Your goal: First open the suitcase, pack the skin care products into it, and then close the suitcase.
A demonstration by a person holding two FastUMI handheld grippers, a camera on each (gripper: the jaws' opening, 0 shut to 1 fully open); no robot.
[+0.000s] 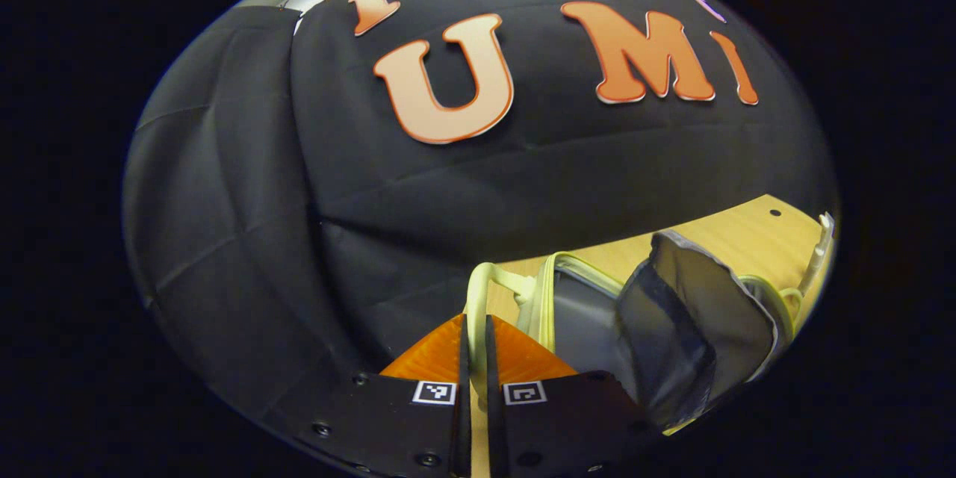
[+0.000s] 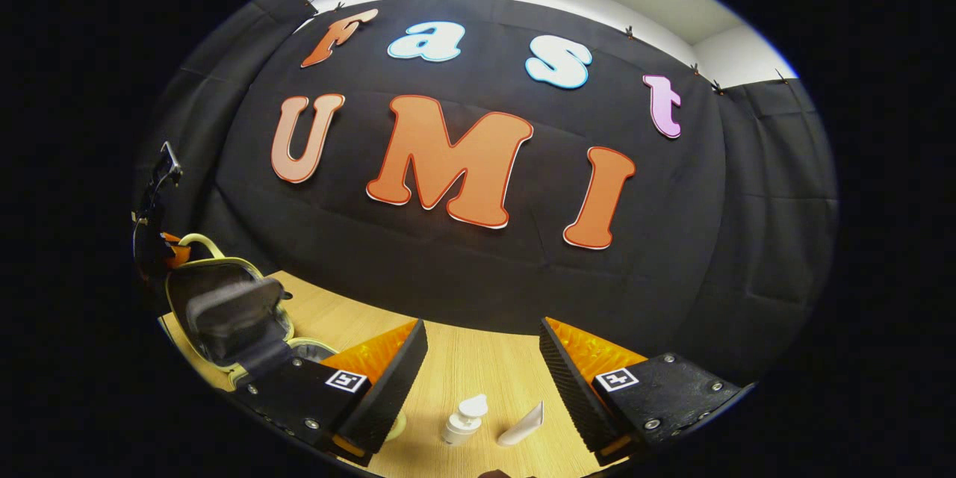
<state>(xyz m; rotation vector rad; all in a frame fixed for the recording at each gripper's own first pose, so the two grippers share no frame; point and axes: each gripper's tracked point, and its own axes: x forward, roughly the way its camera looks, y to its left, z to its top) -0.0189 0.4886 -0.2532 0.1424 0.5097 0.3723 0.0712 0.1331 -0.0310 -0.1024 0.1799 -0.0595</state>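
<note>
My left gripper (image 1: 476, 343) is shut on the cream handle (image 1: 485, 280) of the small suitcase (image 1: 582, 314). The case stands open, its lid lifted, with grey lining and a loose grey divider flap (image 1: 687, 314) hanging inside. The right gripper view shows that suitcase (image 2: 224, 306) at the far left with the left gripper (image 2: 168, 243) at its handle. My right gripper (image 2: 484, 343) is open above the wooden table (image 2: 463, 358), holding nothing. Just below its fingers stand a white pump bottle (image 2: 464, 418) and a white tube (image 2: 523, 424), lying tilted.
A pale rounded object (image 2: 396, 426) peeks out behind one finger of the right gripper. The black cloth wall rises right behind the table's far edge. A white stand or cable (image 1: 821, 246) sits beyond the suitcase.
</note>
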